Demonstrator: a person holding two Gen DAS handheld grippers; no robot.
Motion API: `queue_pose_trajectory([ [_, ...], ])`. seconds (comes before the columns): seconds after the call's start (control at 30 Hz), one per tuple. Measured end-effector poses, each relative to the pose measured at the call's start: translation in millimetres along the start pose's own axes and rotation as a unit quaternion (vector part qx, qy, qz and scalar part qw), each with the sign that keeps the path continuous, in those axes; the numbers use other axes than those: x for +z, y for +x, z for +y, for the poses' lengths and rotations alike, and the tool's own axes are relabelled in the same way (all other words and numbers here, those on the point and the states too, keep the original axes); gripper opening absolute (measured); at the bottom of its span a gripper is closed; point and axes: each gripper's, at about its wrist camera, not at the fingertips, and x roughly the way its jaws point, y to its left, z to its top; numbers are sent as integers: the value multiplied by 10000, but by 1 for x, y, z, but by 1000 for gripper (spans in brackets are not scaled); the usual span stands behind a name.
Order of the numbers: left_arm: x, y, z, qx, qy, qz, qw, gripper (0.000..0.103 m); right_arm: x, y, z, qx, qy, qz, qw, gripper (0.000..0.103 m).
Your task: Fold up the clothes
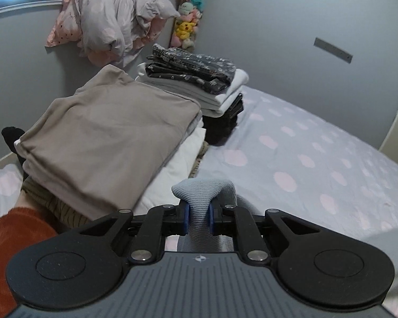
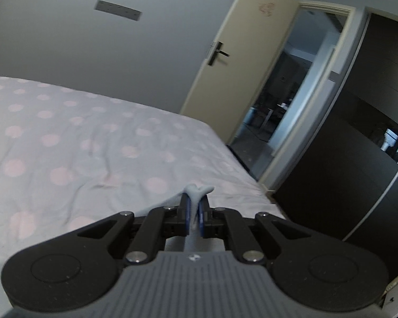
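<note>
**A:** Status, near to far?

**B:** Left gripper (image 1: 199, 213): jaws nearly closed, pinching a bunched edge of a light blue knit garment (image 1: 203, 198). A tuft pokes out past the tips; the rest drops below the jaws, out of view. Right gripper (image 2: 195, 216): same story, jaws almost together on a thinner pinch of the same blue knit (image 2: 197, 193).

**A:** Why two pinches?

**B:** My guess is each holds one corner or edge, so the piece hangs spread between them, ready to lay flat. Can't see the span between the grips, so can't confirm.

**A:** Where does it land?

**B:** Likely the open stretch of dotted bedsheet (image 1: 305, 145) ahead and right of the left jaws. Ahead of the right jaws, also sheet, then the bed edge.

**A:** Done work?

**B:** Ahead-left of the left jaws: a folded beige piece (image 1: 106, 132) on top of a pile. Beyond it, a stack (image 1: 199, 79) of white and dark patterned items. Kept to that side, probably to leave the folding area free.

**A:** Further out?

**B:** Rumpled duvet (image 1: 114, 18) and plush toys (image 1: 188, 18) by the wall. On the right view, an open door (image 2: 241, 66).
</note>
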Motion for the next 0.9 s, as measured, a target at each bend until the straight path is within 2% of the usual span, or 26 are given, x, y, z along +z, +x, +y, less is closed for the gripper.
queue_pose_trajectory([
  [0.23, 6, 41, -5, 392, 233, 273, 9986, 15, -5, 56, 2, -537, -73, 200, 9983, 7],
  [0.37, 8, 66, -16, 510, 557, 442, 9962, 16, -9, 98, 1, -776, -34, 434, 9960, 7],
  [0.5, 3, 92, -37, 535, 1128, 562, 9906, 16, -20, 142, 16, -860, -180, 606, 9943, 7],
  [0.6, -4, 110, -48, 367, 1358, 684, 9877, 16, -31, 169, 30, -873, -370, 697, 9931, 7],
  [0.67, -10, 120, -55, 195, 1489, 761, 9857, 20, -38, 183, 41, -846, -472, 768, 9923, 7],
  [0.73, -18, 127, -60, 52, 1592, 855, 9835, 33, -45, 196, 51, -864, -608, 828, 9909, 7],
  [0.83, -24, 128, -60, 111, 1705, 890, 9813, 38, -53, 211, 60, -874, -714, 969, 9889, 8],
  [0.9, -25, 117, -53, 23, 1674, 964, 9812, 41, -57, 215, 61, -833, -689, 1043, 9887, 17],
])
